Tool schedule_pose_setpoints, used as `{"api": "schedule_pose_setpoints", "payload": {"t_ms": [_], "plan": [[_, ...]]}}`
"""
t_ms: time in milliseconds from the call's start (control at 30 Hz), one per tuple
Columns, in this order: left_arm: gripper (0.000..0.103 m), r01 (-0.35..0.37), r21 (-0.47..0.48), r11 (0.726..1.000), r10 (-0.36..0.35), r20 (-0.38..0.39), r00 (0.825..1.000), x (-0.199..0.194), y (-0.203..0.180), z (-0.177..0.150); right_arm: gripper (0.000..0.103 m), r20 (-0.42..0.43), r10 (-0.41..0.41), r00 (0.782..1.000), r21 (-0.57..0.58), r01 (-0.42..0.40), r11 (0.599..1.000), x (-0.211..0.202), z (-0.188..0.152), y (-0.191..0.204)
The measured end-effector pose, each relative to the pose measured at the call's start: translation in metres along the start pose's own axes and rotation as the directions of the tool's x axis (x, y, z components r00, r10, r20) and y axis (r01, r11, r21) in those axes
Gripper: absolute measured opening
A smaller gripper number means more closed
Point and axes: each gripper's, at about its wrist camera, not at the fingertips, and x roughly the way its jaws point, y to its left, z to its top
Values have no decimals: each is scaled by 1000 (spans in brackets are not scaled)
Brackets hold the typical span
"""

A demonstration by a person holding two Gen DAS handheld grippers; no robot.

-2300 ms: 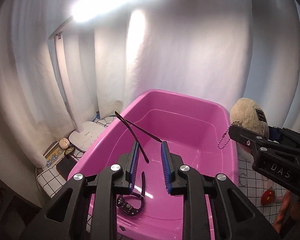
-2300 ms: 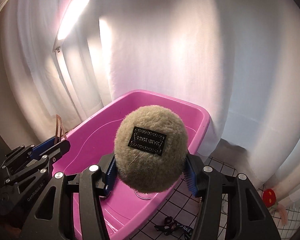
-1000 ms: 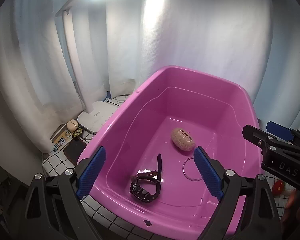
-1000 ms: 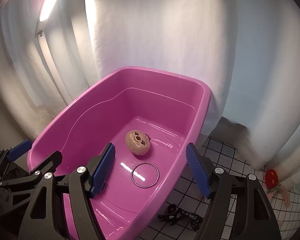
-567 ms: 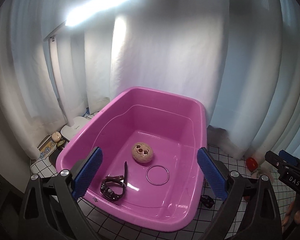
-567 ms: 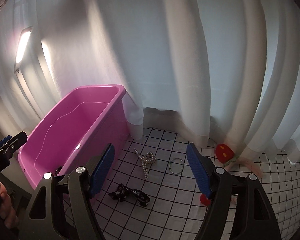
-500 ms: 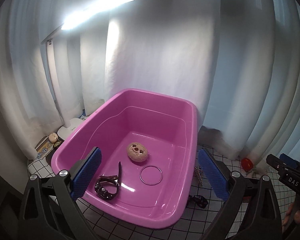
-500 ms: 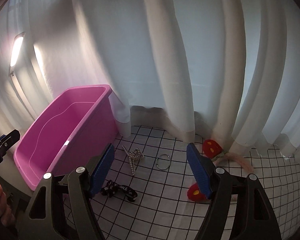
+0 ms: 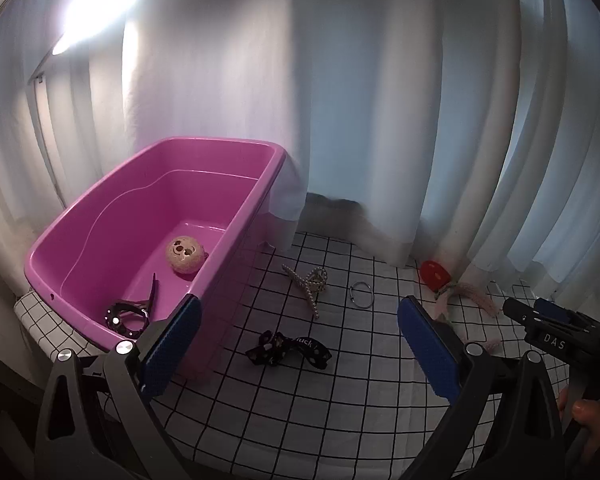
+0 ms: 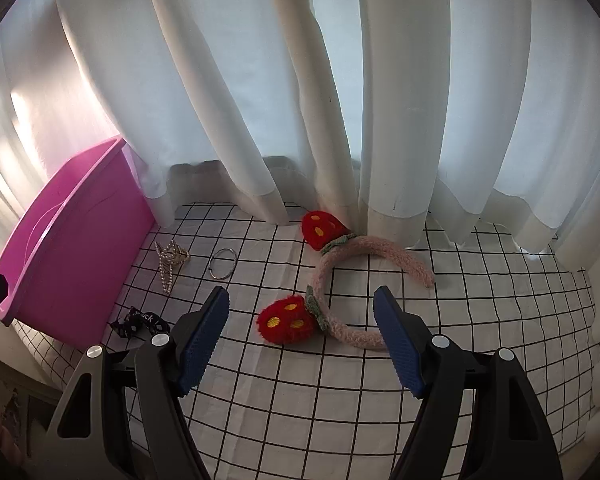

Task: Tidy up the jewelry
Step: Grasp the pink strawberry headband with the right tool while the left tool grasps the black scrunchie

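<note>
A pink tub (image 9: 236,216) stands at the left and holds a tan plush ball (image 9: 185,255) and a black watch (image 9: 126,314). On the checked cloth lie a pearl clip (image 9: 310,284), a metal ring (image 9: 362,295) and a black ribbon (image 9: 288,350). My left gripper (image 9: 298,354) is open and empty above the ribbon. My right gripper (image 10: 302,332) is open and empty over a pink headband (image 10: 354,280) with red strawberries (image 10: 286,318). The right wrist view also shows the tub (image 10: 80,236), clip (image 10: 170,260), ring (image 10: 223,263) and ribbon (image 10: 140,320).
White curtains (image 10: 300,100) hang along the back edge of the table. A bright lamp (image 9: 96,12) shines at the upper left. The right gripper's body (image 9: 560,340) shows at the right of the left wrist view.
Both grippers have swung right, away from the tub. The tub has slid to the left of both views and the headband, clip, ring and ribbon have come closer.
</note>
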Motion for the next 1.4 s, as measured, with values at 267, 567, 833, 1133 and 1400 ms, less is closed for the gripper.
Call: {"api": "schedule_pose_setpoints", "payload": {"t_ms": [267, 567, 833, 1133, 1400], "plan": [[97, -81, -26, 996, 78, -116, 990, 54, -17, -49, 71, -99, 43, 994, -7, -44, 999, 48, -24, -20], [97, -158, -53, 986, 145, -204, 968, 124, -5, -84, 71, -122, 66, 990, -32, -70, 997, 90, -36, -24], [97, -218, -65, 974, 202, -199, 959, 157, 0, -83, 71, -127, 65, 990, -21, -68, 997, 112, -39, -27], [97, -242, -79, 967, 220, -221, 950, 180, 3, -80, 71, -134, 65, 989, 8, -64, 998, 131, -30, -27], [97, -238, -76, 968, 212, -253, 944, 189, 3, -79, 71, -175, 90, 980, -4, -93, 996, 151, -17, -17]]}}
